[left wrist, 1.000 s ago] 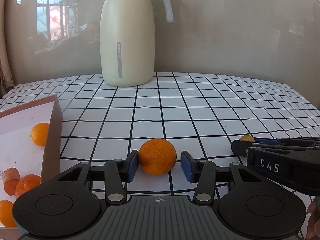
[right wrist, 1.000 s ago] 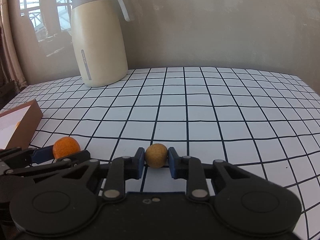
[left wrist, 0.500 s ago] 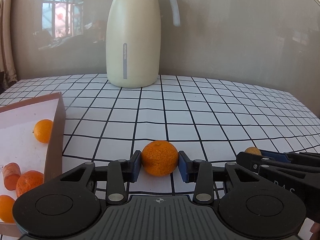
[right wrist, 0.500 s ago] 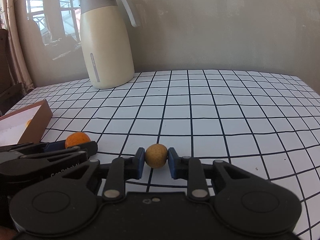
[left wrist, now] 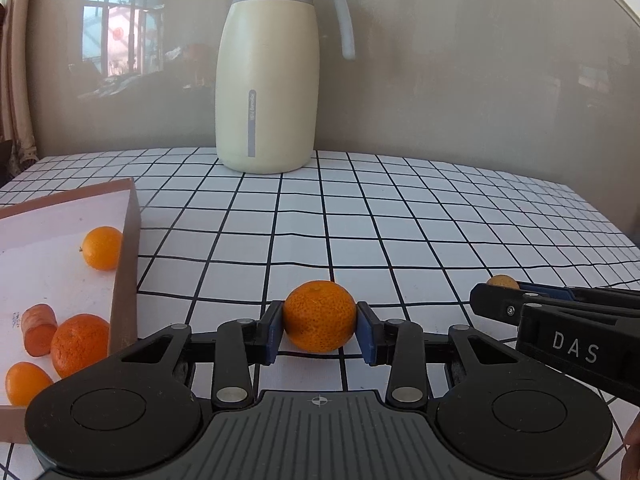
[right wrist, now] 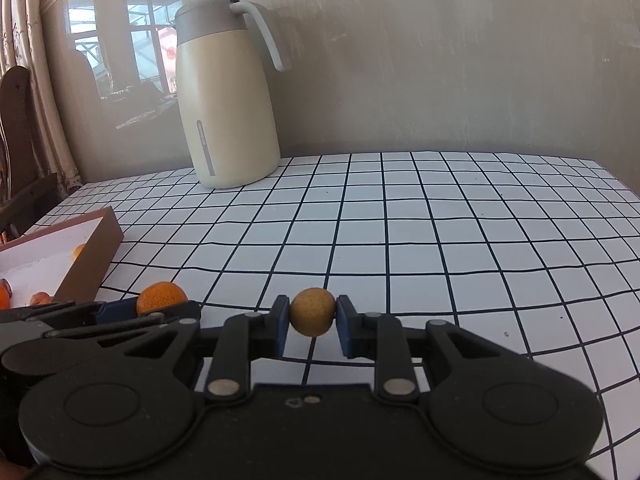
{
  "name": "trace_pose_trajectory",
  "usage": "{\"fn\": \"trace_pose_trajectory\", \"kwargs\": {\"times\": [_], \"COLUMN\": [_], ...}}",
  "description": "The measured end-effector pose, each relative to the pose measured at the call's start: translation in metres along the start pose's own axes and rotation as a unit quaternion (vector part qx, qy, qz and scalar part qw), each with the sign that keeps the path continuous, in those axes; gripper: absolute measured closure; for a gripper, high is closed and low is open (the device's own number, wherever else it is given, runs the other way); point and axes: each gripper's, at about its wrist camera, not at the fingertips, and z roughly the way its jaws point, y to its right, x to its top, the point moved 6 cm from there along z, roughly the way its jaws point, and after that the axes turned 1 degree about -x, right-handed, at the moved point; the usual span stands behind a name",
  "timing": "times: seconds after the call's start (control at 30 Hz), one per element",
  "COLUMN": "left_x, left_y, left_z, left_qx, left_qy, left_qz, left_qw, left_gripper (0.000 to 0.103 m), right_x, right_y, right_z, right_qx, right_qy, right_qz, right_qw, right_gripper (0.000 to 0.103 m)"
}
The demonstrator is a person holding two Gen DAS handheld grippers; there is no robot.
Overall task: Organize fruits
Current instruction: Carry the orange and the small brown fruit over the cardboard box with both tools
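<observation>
Left tool [left wrist: 319, 330]: its blue pads are clamped on either side of a round, dimpled orange mandarin [left wrist: 319, 316], gripped across the widest part, probably so the round fruit cannot roll out

Right tool [right wrist: 312, 322]: closed tight on a small, round tan-yellow fruit with a rough skin [right wrist: 312, 317], pinched at its middle; both fruits are carried at once, which looks like a way to save a trip

Where the fruits are: both are held just above the white worktop with a black grid pattern [left wrist: 400, 232], near its front edge, the mandarin to the left of the small fruit

Shallow brown cardboard tray with a white floor [left wrist: 124, 272]: lies at the worktop's left edge, close beside the left tool, and is the likely drop place, since several small orange fruits [left wrist: 102, 248] and a stubby reddish-orange piece [left wrist: 38, 328] already lie inside it

Cream insulated jug with a grey lid and handle [left wrist: 266, 80]: stands upright at the back edge against the wall, well apart from the fruit and out of the carrying path

Step in hand: by my judgement, lifting the last loose fruits to bring them over to the tray
</observation>
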Motion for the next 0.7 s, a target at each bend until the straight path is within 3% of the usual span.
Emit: {"fn": "trace_pose_trajectory", "kwargs": {"times": [0.7], "left_x": [-0.025], "left_y": [-0.024], "left_z": [-0.077], "left_qx": [0.014], "left_qy": [0.026], "left_qz": [0.013], "left_qw": [0.9995], "left_gripper": [0.065], "right_x": [-0.017], "right_y": [-0.043], "right_z": [-0.052], "right_qx": [0.048], "right_qy": [0.019], "right_qz": [-0.034], "right_qw": [0.998], "right_gripper": [0.087]}}
